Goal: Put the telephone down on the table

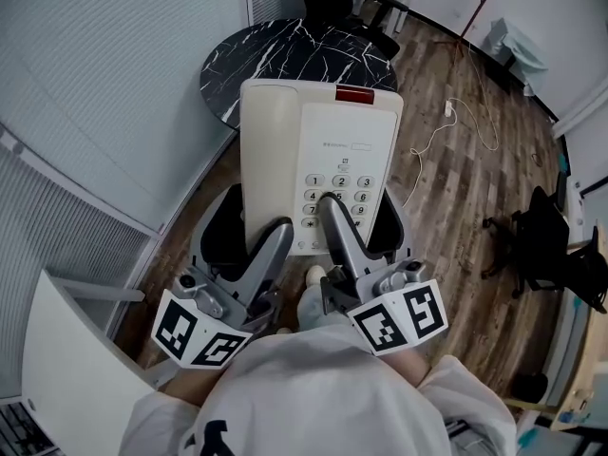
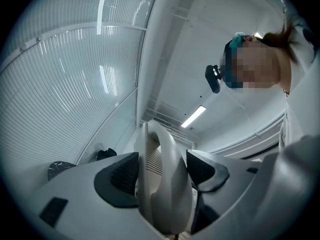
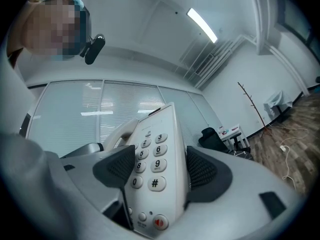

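Both tongs are clamped on the telephone (image 1: pixel 321 160), one on each side of its lower end. The left gripper (image 1: pixel 249 242) has its jaws partly open, just as wide as the handset (image 2: pixel 162 184) side of the body, with the black pads (image 2: pixel 120 176) pressed against either flank; the handset sits in its cradle and fills the gap. The right gripper (image 1: pixel 361 232) has a similar opening and is closed on the keypad (image 3: pixel 149 159) half. One of its pads lies on the key face near the 8 and 0, the other on the right edge of the housing. Both gripper views look upward at ceiling lights, so the tongs point up and the phone stands steeply tilted, face toward the person. In the head view the phone is carried only by the two grippers, red strip (image 1: pixel 354 94) at its far end, cream body upright in frame. The table (image 1: pixel 285 50), round with a black marble top, is just beyond; the phone's top edge overlaps the table's near rim in that view, but I can't tell whether it touches. Wood floor (image 1: pixel 456 198) lies below and to the right, with a white cable (image 1: pixel 465 126) on it.
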### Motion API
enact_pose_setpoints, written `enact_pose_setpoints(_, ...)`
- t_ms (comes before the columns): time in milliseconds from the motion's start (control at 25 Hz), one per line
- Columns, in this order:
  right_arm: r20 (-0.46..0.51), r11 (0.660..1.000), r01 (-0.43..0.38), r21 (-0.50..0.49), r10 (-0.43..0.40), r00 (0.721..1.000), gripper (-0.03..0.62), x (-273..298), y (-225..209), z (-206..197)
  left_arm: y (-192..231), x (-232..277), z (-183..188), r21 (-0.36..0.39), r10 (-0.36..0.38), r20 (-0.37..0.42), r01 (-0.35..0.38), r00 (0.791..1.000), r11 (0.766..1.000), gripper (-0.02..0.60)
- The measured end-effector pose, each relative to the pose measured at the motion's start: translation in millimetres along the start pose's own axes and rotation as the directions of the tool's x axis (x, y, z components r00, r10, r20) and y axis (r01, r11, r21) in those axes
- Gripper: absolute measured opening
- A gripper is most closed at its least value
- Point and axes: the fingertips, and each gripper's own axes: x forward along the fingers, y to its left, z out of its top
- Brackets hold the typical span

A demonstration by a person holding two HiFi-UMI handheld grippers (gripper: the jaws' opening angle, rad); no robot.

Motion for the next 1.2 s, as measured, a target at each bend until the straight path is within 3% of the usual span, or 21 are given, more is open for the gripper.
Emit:
enact_pose_setpoints(600,-0.034,0.999,-0.043,0.010,0.043,0.999,0.330,140,-122,18,81,158,-37,0.008,0.050,0.020,-0.050,0.999,0.999,0.301)
enact_pose_setpoints(1200,-0.038,0.997,-0.073,0.035,0.074,0.997,0.330,171,-176,32,86,215,-57,0.036,0.077,0.025,-0.078,0.997,0.996,0.301)
